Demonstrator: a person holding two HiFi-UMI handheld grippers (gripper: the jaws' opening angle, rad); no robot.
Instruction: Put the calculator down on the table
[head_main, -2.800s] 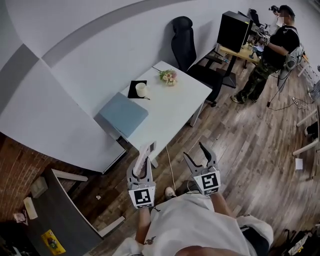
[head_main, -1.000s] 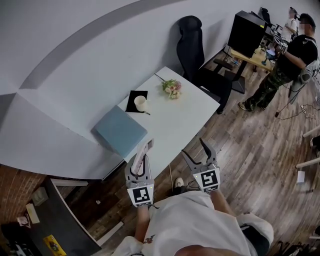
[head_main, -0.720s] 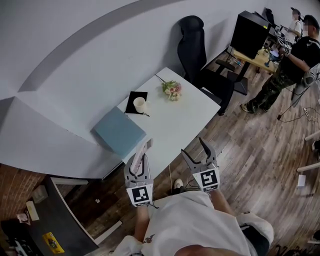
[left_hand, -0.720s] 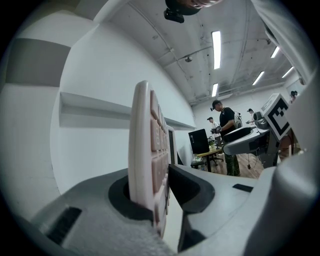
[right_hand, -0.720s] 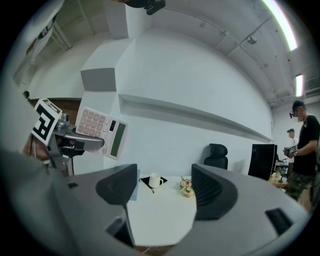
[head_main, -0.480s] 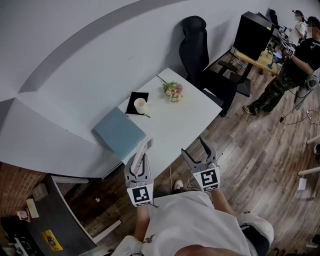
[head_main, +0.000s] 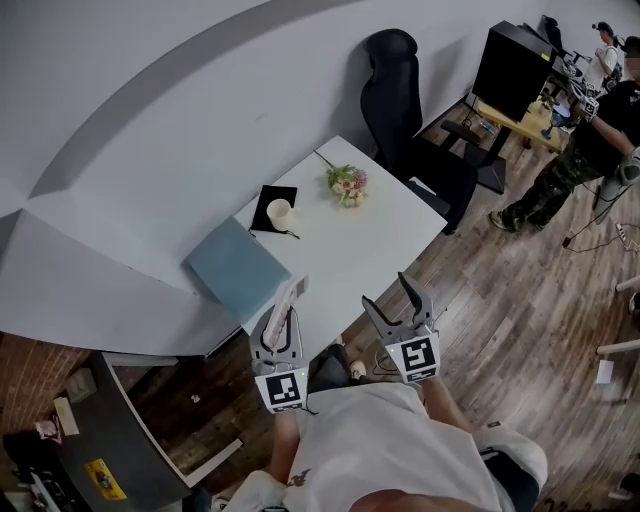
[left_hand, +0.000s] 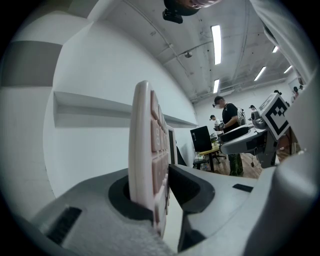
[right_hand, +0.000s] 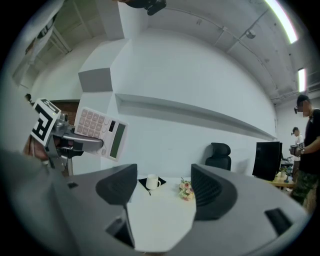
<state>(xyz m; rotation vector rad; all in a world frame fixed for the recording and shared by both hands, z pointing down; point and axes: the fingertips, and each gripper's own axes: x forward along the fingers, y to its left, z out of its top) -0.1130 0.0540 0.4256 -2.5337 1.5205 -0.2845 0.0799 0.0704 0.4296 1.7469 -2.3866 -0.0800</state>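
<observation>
Closest to us is our left gripper. Its jaws are pinched tight on a pale pink plastic calculator. The calculator stands on its thin edge, with the keys facing our right side. Our right gripper is just beside it. Its jaws are wide apart and there is nothing between them.

From above, the calculator sits over the near edge of the white rectangular table. The right gripper view shows it up in the air, not down on the top yet.

A bit further along the table lies a flat grey-blue pad. Past that is a small white cup on a black square mat, and then a little bunch of pink and white flowers. Behind the table stands a black office chair. Far off, a person in dark clothes stands at another desk.

What could go wrong? We think the biggest risk is letting go too soon — the calculator is high up and close to the table edge, so it could drop, bounce and slide off onto the wooden floor. It is also held by a thin side, so it may tip over and land with a bang if we do not lay it flat first. If we reach too far to the left, it could end up on the grey-blue pad and not on the bare table. Going lower and a bit further in before we open the jaws looks safest.
</observation>
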